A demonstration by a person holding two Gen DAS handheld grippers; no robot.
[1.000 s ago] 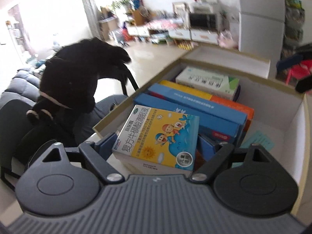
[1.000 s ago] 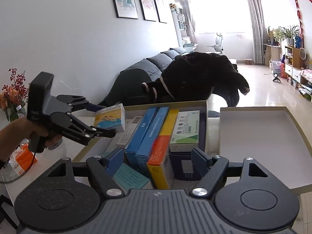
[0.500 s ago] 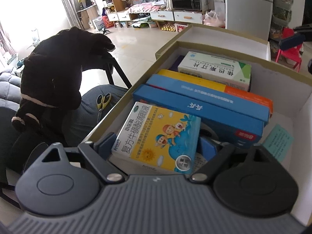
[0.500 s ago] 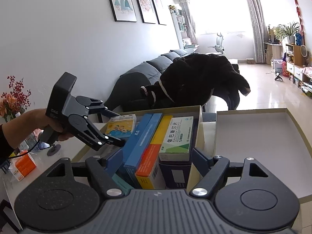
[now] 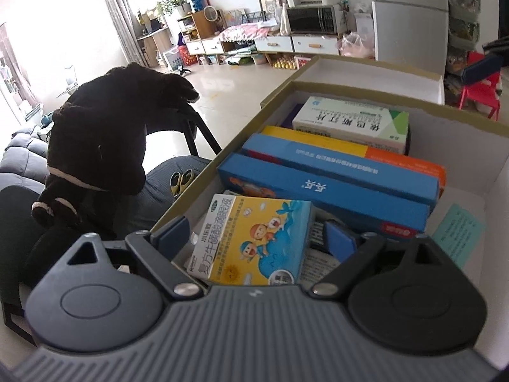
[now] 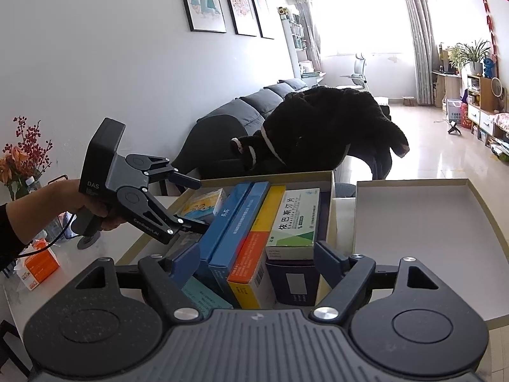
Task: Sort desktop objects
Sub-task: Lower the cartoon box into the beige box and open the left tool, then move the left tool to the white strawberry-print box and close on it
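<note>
Crowding the box [image 5: 470, 133], upright cartons [image 5: 331, 187] flank scissors [image 5: 180, 180] outside.

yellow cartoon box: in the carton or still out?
In. The yellow cartoon box lies inside the carton, beside the blue boxes; left claw open around it.

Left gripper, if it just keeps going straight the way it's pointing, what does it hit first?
Probably the yellow and blue cartoon box, which already lies between the open fingers of the left gripper inside the cardboard box. Just beyond it is the long blue box. Depth is hard to judge here.
</note>
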